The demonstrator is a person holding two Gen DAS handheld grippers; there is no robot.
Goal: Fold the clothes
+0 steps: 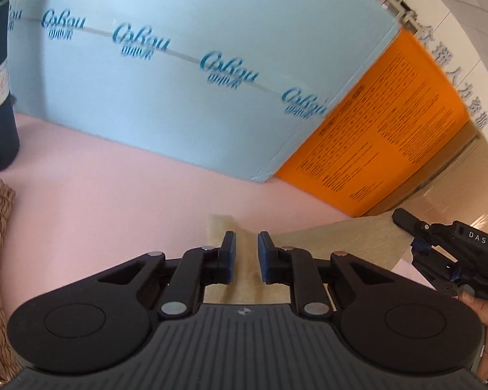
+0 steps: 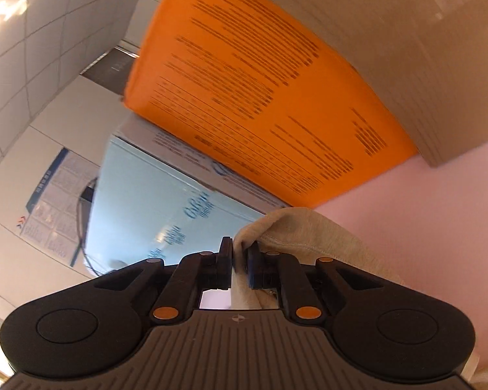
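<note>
Slippage is the risk: left wrist view shows the left gripper (image 1: 246, 256) jaws apart around the beige garment (image 1: 341, 243) above the pink surface (image 1: 114, 195), seemingly ungripped. Right wrist view alone shows the right gripper (image 2: 240, 261) clamped on a bunched hem.

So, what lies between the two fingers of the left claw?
In the left wrist view, a strip of the beige garment runs through the left claw; its fingers stand slightly apart beside the cloth.

black gripper (image 1: 246, 256), blue pads (image 1: 264, 260), silver rivets
</note>
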